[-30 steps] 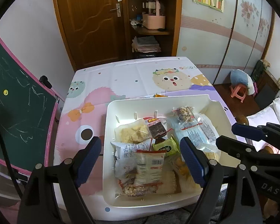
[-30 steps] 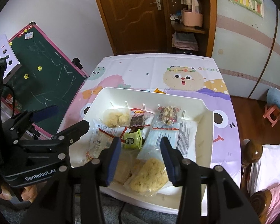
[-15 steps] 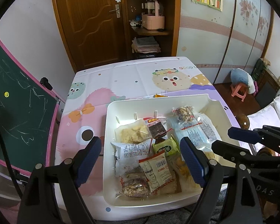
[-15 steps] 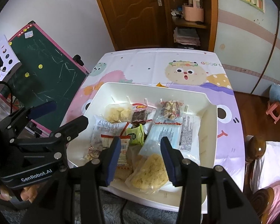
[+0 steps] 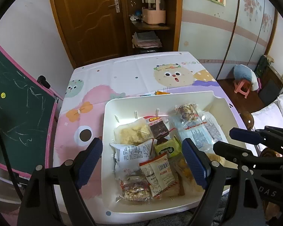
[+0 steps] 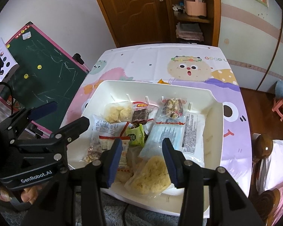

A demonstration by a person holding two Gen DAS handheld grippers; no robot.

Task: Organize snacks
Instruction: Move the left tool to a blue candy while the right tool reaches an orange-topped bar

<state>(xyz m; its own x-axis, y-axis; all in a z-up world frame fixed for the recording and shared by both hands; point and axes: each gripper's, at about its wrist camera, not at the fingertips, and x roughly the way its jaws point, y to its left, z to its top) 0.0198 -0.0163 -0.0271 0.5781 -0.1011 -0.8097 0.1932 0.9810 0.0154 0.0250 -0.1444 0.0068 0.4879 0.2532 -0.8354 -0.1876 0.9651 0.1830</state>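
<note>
While both tools hover spread and empty over the bin (image 5: 111, 203), the barcode packet (image 5: 157, 171) lies in its near half, between the left tool (image 5: 143, 162) fingers, long axis running 11 to 5; the right tool (image 6: 141, 156) is farther, over the yellow cake (image 6: 151, 175).

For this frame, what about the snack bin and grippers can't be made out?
- Left wrist view: the white bin near right corner is hidden behind the right gripper.
- Right wrist view: the bin's near rim is cut off by the right gripper's fingers.
- Both views: print on the green packet is too small to read.
- Packets under the beige barcode packet are covered.
</note>
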